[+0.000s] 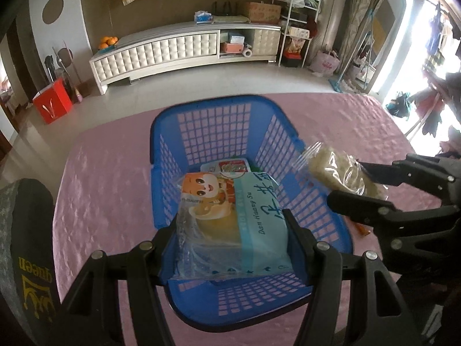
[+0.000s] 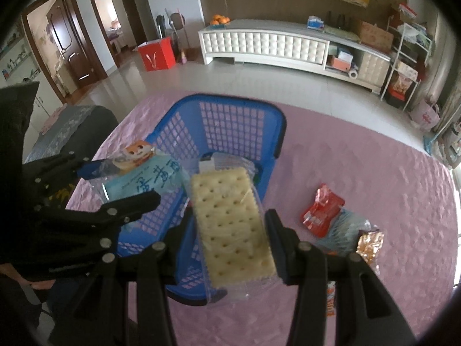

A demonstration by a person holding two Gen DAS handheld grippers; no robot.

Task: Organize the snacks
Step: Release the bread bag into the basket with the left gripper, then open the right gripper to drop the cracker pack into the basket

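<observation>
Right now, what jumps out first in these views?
The blue basket in the middle of the pink tablecloth. Over it, the left gripper holds a light-blue pastry pack and the right gripper a wrapped cracker. More snack packets lie to the basket's right.

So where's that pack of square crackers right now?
The cracker pack is clamped in the right gripper, above the blue basket's near right rim, beside the left gripper's blue packet.

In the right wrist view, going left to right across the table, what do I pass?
Left tool shut on the blue cartoon packet → blue basket → cracker pack in the right tool → red pouch → gold wrapper.
</observation>
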